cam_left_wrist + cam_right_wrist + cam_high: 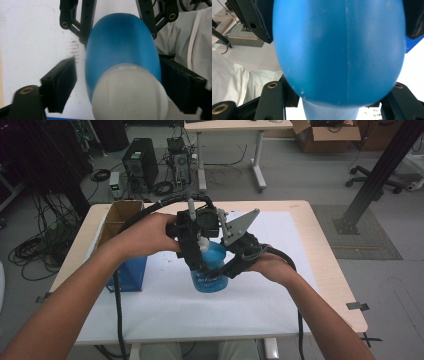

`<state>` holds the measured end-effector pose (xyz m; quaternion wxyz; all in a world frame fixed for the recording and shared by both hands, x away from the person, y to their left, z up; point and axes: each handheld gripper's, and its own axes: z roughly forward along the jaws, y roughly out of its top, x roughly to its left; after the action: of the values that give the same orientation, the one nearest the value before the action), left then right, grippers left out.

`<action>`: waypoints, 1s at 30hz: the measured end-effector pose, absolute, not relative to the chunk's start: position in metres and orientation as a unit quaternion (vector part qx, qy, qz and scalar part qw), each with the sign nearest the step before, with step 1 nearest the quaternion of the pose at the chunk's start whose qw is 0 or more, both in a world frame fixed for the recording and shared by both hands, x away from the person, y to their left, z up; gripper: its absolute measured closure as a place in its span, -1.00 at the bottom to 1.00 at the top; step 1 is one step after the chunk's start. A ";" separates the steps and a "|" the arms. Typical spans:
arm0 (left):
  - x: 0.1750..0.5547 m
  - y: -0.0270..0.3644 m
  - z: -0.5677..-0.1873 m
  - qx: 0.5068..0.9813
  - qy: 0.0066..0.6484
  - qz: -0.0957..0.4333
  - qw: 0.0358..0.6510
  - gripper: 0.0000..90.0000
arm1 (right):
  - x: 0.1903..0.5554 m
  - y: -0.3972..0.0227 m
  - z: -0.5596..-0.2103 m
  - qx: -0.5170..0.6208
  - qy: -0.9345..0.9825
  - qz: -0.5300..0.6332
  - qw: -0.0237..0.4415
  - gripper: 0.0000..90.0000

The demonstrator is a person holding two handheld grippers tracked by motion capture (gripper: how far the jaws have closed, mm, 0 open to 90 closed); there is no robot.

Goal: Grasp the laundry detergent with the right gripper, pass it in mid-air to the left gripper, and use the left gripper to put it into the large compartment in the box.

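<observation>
1. White sheet over the pale wooden table [320, 250]; brown cardboard box [120, 217] left of the bottle.
2. Blue plastic bottle with a white cap [209, 267] stands mid-sheet.
3. My right gripper [227, 267] clamps its body.
4. My left gripper [192, 262] straddles the cap, jaws not yet touching.

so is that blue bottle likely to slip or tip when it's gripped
The blue bottle looks smooth and rounded, so it could slip between flat pads. It seems a fairly stiff plastic that keeps its shape. Its tall form with the white cap might tip if pushed high up.
</observation>
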<state>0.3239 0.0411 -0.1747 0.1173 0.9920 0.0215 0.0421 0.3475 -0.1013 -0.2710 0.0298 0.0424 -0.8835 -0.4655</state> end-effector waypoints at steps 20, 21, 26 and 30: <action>0.323 0.040 -0.174 0.992 0.016 0.046 0.116 -0.36 | 0.347 -0.100 -0.272 0.042 -0.884 -0.464 0.031 -0.02; 0.323 0.040 -0.174 0.992 0.017 0.046 0.116 -0.34 | 0.347 -0.100 -0.272 0.042 -0.884 -0.464 0.032 -0.02; 0.323 0.039 -0.174 0.992 0.016 0.048 0.112 -0.28 | 0.348 -0.100 -0.273 0.042 -0.885 -0.463 0.034 -0.02; 0.322 0.039 -0.174 0.992 0.015 0.046 0.112 -0.24 | 0.348 -0.100 -0.273 0.042 -0.885 -0.463 0.035 -0.02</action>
<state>0.3225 0.0390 -0.1745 0.1124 0.9925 0.0152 0.0461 0.3475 -0.1001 -0.2726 0.0348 0.0419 -0.8846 -0.4632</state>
